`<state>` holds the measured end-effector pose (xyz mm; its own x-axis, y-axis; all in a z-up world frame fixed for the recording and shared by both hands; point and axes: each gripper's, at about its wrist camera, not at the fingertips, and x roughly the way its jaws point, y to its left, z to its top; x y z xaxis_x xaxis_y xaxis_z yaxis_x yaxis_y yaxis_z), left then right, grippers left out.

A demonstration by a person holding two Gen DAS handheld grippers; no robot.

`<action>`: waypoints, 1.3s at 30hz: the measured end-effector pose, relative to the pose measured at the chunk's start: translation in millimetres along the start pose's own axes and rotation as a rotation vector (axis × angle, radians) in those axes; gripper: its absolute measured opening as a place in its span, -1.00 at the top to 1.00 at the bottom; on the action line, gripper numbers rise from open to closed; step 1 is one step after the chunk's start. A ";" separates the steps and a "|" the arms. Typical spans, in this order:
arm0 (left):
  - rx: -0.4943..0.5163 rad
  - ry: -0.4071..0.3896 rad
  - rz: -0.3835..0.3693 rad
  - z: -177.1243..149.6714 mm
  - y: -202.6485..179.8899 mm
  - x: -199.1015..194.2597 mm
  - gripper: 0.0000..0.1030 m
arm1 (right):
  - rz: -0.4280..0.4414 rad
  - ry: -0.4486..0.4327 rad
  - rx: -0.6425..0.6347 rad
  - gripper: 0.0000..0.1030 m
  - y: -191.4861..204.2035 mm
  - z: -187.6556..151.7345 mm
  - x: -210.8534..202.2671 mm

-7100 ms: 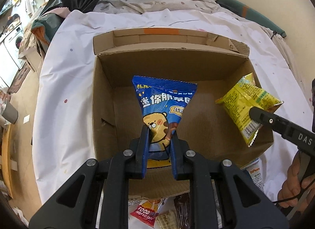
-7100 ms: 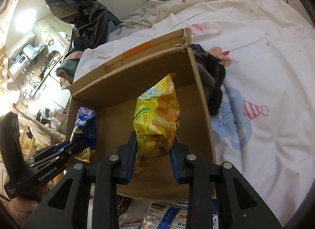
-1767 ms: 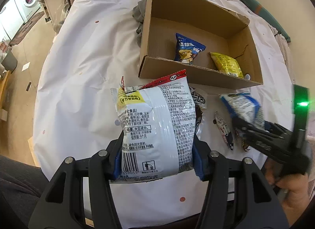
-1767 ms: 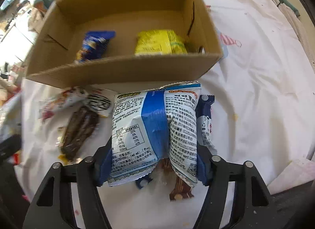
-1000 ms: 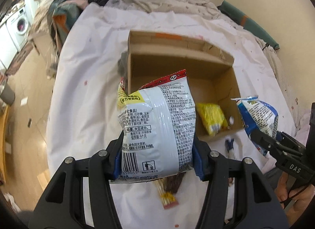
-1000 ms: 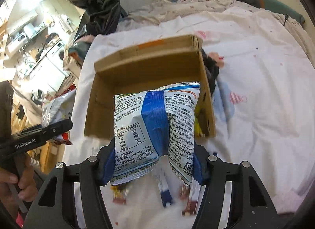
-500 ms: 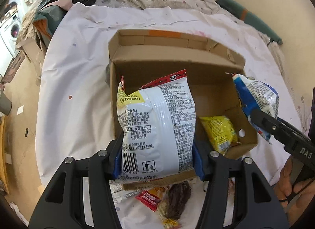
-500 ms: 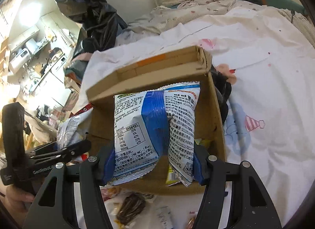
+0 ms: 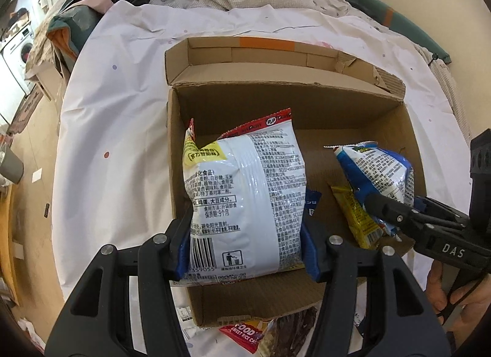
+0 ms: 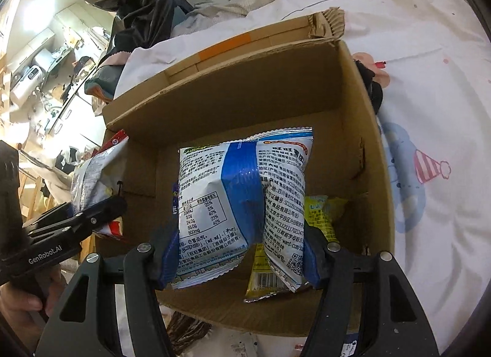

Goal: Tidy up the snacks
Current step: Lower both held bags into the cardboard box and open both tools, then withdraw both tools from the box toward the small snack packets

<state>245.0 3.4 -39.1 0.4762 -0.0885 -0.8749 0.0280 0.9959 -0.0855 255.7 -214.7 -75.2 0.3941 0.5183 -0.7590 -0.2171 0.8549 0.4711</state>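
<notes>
Still-open cardboard box (image 9: pixel 411 130) under both clamped bags: L gripper (image 9: pixel 245 249) w/ white bag (image 9: pixel 245 191), R gripper (image 10: pixel 242 260) w/ blue-white bag (image 10: pixel 242 191).

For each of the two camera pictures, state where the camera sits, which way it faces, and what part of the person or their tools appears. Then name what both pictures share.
Left wrist: sits on the left gripper, facing steeply down into the cardboard box; its fingers clamp a white snack bag; the right gripper and hand show at right.
Right wrist: sits on the right gripper, facing down into the box; its fingers hold a blue-and-white snack bag; the left gripper and hand show at left.
Shared: box, both bags, the yellow snack bag.
</notes>
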 end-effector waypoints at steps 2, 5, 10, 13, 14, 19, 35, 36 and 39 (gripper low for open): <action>-0.001 -0.003 0.005 -0.3 -0.6 1.1 -0.05 | 0.006 -0.004 -0.009 -0.30 1.7 -0.7 -0.6; 0.016 -0.004 0.008 -0.8 -4.3 1.2 -0.05 | 0.021 -0.013 -0.013 -0.33 3.1 -1.3 -3.4; 0.029 -0.012 -0.007 -2.9 -8.8 -0.8 -0.18 | 0.030 -0.028 0.012 -0.56 5.1 3.6 -12.2; 0.002 -0.028 -0.020 -2.0 -7.2 -6.9 -0.68 | 0.043 -0.111 0.002 -0.94 12.4 8.3 -30.4; -0.009 -0.047 -0.021 -1.7 -5.8 -11.2 -0.71 | 0.026 -0.143 -0.005 -0.98 13.8 8.4 -35.4; -0.033 -0.067 -0.006 -1.0 1.2 -18.8 -0.72 | 0.014 -0.131 0.006 -0.99 12.3 6.0 -35.1; -0.061 -0.122 0.010 -15.7 10.0 -46.4 -0.72 | -0.036 -0.183 -0.016 -0.99 20.9 -6.6 -70.8; -0.061 -0.126 0.014 -18.0 11.2 -49.4 -0.72 | -0.038 -0.181 -0.009 -0.99 19.2 -9.6 -74.3; -0.053 -0.149 0.026 -27.2 14.0 -62.7 -0.72 | -0.057 -0.178 -0.019 -0.99 18.0 -18.0 -84.9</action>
<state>191.6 22.5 1.5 0.6010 -0.0555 -0.7973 -0.0302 0.9953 -0.0920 202.2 -242.9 -10.3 0.5577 0.4590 -0.6916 -0.2066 0.8837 0.4199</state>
